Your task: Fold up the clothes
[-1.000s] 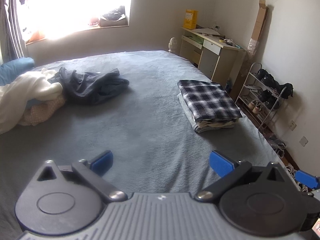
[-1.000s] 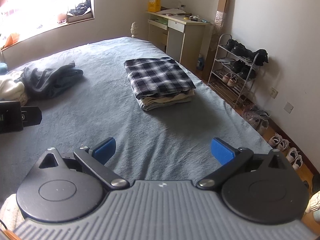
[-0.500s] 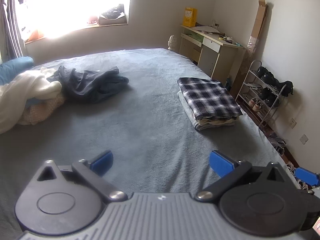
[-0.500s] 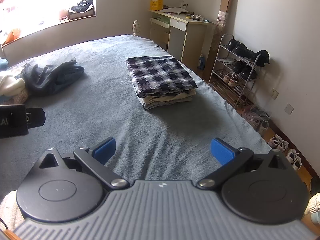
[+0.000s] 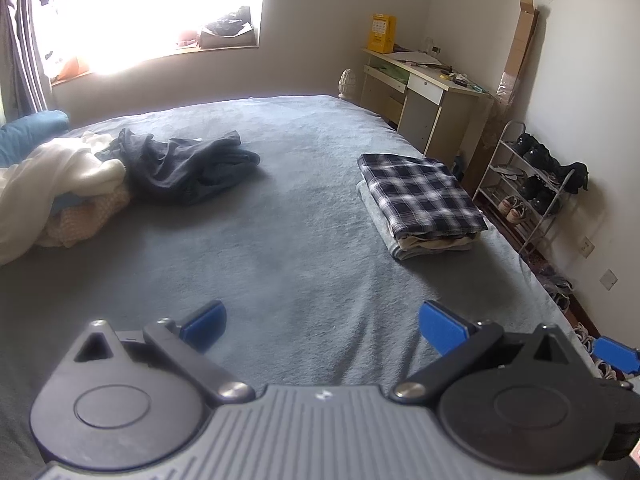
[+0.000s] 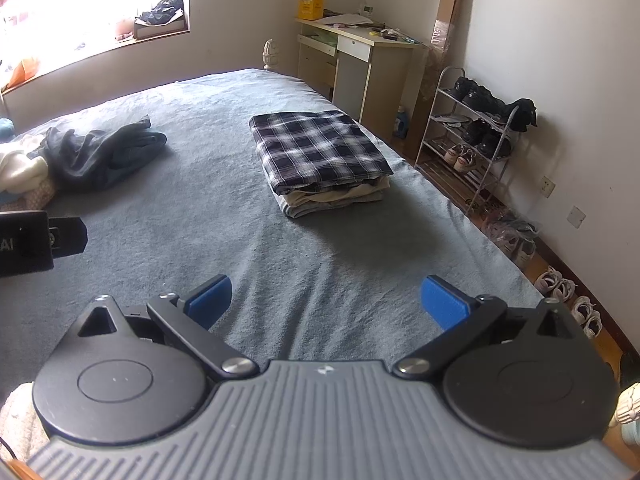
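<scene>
Both my jaws spread wide, empty. Dark garment (image 5: 180, 168) crumpled upper left of frame, long axis left-right; left gripper (image 5: 322, 322) nearer.

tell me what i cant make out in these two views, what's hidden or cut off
- Folded stack: garments under the plaid shirt show only as edges, both views.
- Unfolded pile: cut off by the left edge, both views; the dark garment overlaps it.
- Window sill items: washed out by glare.
- Desk clutter: too small.
</scene>
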A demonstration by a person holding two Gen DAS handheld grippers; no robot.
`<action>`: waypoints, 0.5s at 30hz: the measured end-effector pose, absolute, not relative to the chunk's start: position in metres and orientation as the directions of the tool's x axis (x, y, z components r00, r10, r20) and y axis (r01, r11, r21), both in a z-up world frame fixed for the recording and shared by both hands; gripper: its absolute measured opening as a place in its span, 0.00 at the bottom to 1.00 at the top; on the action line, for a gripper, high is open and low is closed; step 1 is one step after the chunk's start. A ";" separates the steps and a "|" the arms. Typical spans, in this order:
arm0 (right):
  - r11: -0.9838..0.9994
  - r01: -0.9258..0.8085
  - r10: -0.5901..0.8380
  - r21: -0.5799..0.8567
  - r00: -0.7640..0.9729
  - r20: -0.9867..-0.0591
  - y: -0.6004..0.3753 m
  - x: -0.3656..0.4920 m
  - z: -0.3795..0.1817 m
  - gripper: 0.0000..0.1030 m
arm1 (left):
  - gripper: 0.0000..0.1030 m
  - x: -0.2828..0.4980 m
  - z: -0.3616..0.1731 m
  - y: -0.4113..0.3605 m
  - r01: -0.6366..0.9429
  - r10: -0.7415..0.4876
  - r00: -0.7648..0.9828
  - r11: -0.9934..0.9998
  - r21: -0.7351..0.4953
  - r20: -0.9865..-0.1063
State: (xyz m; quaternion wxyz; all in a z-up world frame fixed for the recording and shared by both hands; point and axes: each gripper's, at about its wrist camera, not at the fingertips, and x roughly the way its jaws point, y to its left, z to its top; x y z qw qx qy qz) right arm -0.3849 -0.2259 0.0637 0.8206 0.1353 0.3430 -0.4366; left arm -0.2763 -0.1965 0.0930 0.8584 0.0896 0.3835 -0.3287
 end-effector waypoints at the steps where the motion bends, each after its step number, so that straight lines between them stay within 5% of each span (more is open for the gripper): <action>1: 0.582 0.810 -0.624 -0.079 0.383 -0.681 -0.226 -0.385 0.063 0.99 | 1.00 -0.276 0.092 -0.197 0.633 -0.495 0.489 0.768 -0.098 -0.718; 15: 0.576 0.814 -0.625 -0.082 0.373 -0.686 -0.227 -0.386 0.060 0.99 | 1.00 -0.276 0.088 -0.199 0.634 -0.486 0.484 0.768 -0.091 -0.728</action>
